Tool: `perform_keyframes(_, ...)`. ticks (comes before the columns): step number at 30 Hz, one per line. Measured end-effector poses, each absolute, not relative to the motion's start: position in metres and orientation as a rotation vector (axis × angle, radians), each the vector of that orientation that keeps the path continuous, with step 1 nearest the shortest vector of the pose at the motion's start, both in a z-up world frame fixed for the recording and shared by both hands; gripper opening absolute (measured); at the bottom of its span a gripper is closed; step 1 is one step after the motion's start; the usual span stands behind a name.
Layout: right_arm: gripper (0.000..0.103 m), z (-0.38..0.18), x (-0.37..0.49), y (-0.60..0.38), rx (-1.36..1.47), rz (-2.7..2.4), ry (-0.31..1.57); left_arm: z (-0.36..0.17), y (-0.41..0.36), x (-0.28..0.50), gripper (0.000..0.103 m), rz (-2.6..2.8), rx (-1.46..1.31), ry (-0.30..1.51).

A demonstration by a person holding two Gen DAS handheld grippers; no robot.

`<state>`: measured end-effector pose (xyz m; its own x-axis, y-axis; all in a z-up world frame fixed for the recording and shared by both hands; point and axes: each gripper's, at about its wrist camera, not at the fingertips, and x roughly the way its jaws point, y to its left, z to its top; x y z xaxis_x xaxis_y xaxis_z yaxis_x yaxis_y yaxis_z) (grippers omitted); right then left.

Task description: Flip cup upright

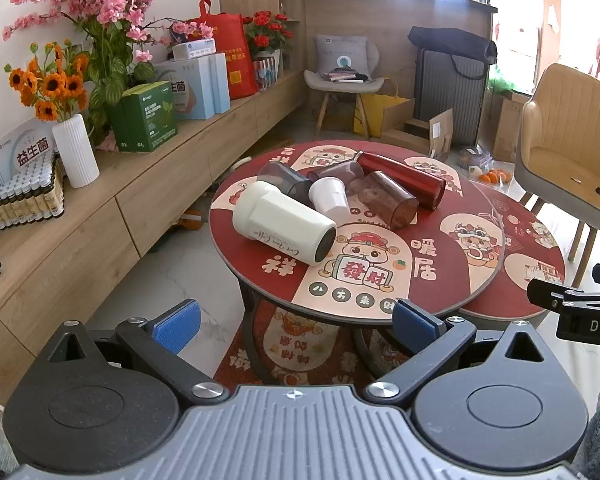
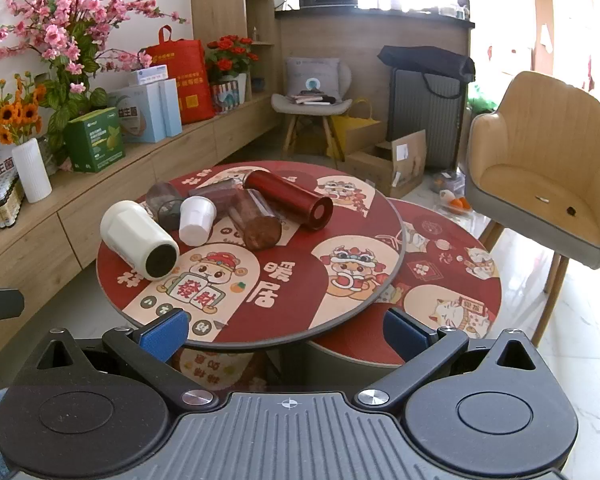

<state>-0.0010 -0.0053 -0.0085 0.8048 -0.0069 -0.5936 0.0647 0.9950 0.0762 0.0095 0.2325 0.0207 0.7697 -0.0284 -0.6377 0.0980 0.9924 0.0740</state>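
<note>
Several cups lie on their sides on the round red table (image 1: 440,264) (image 2: 300,304): a cream tumbler (image 1: 280,222) (image 2: 138,240), a small white cup (image 1: 330,196) (image 2: 196,220), a brown translucent cup (image 1: 388,200) (image 2: 256,222), a red metal flask (image 1: 404,180) (image 2: 288,198) and grey translucent cups (image 1: 284,180) (image 2: 166,202). My left gripper (image 1: 296,322) is open and empty, short of the table's near edge. My right gripper (image 2: 286,336) is open and empty, at the table's near edge.
A lower round red table (image 1: 532,264) (image 2: 452,280) sits at the right. A tan armchair (image 1: 572,148) (image 2: 548,168) stands beyond it. A wooden sideboard (image 1: 120,184) with a white vase (image 1: 76,152), flowers and boxes runs along the left.
</note>
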Motion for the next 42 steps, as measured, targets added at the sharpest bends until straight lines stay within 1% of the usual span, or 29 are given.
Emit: perform_keyframes(42, 0.103, -0.0140, -0.0045, -0.0013, 0.086, -0.039, 0.645, 0.0167, 0.2372, 0.0117, 0.103, -0.076, 0.076, 0.703)
